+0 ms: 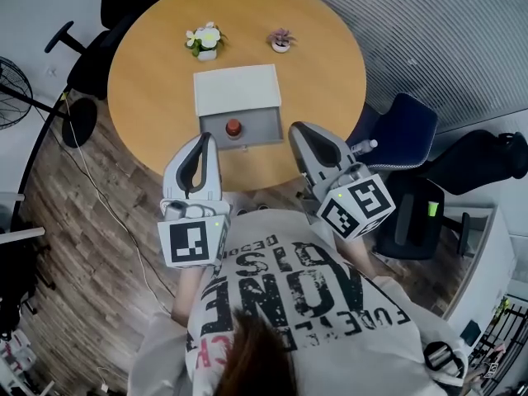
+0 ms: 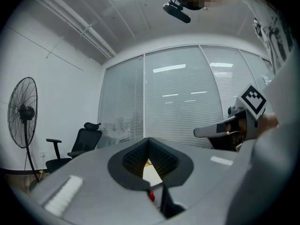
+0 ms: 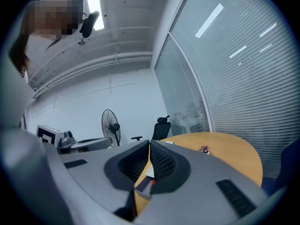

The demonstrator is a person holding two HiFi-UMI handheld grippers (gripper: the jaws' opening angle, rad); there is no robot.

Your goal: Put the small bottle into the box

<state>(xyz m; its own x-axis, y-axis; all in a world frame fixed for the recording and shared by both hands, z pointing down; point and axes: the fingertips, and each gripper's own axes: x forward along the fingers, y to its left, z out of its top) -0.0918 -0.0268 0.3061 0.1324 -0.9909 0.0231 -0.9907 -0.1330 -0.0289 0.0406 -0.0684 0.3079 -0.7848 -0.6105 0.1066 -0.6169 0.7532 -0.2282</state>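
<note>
Bench: a round wooden bench [image 1: 148,73] is seen from above, and the box is set at its middle.
Box: the white box [image 1: 237,89] is turned with its grey tray [image 1: 262,127] open toward the near edge, so the opening is presented to the person.
Small bottle: the small bottle [image 1: 233,127], red-capped, is seen upright inside that open tray, a little left of centre. It is judged to be in the box already.
Left claw: the left claw [image 1: 204,141] is held level by the tray's near left corner. It is pressed together and nothing is pinched. Whether the tray is touched cannot be told.
Right claw: the right claw [image 1: 299,132] is held just right of the tray, also pressed together and empty.
Why so held: the tray is flanked by both claws, and each is pointed at it. A sliver of white box and red cap is glimpsed past each pair of tips.
Step in hand: the placing looks done. Pushing the tray shut may remain, if it slides at all.
Far side: two small potted plants [image 1: 205,41] [image 1: 281,40] are left well apart from the work.
</note>
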